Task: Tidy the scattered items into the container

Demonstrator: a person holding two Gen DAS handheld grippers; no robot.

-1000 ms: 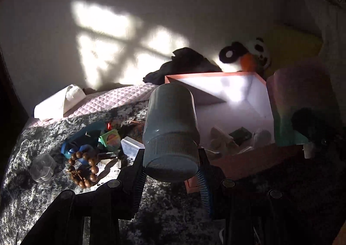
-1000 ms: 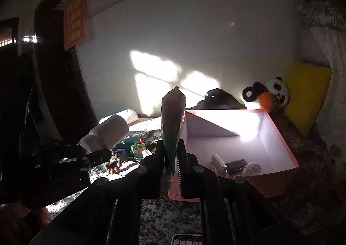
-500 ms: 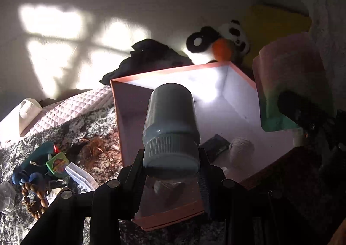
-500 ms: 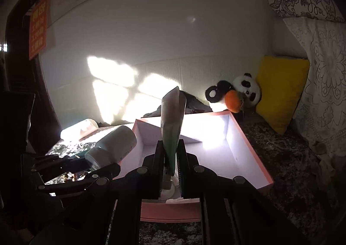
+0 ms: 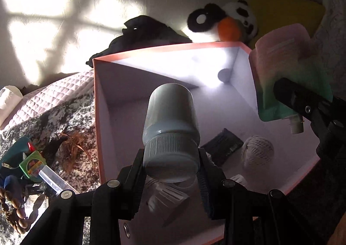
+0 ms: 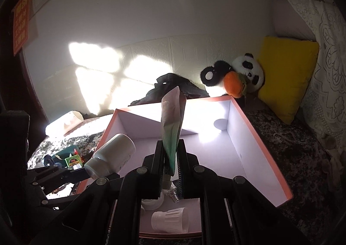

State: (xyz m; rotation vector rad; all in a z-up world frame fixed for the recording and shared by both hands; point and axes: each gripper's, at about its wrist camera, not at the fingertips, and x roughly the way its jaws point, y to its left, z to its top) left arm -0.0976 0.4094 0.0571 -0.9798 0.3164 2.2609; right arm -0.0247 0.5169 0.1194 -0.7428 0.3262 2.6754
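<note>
Gripping a white bottle (image 5: 170, 134) by its ribbed cap, the left tongs (image 5: 170, 171) hold it over the near-left part of the pink box (image 5: 96, 102), its base pointing toward the far wall; that looks like a hold chosen so the bottle can simply be dropped inside. The right tongs (image 6: 170, 165) pinch a flat pink-and-green pouch (image 6: 173, 124) near its spout end, edge-on above the box's near edge, likely for the same reason. Below them the box already holds a ribbed white cup (image 6: 170, 220), a dark flat item (image 5: 222, 146) and a white netted ball (image 5: 257, 154), though the tongs hide much of the near floor. Left of the box, on the dark patterned bed cover (image 5: 54, 119), wooden beads (image 5: 13, 210), a green tape measure (image 5: 32, 164) and other small things lie in shadow, hard to identify. Beyond sits a panda toy (image 6: 235, 76).
</note>
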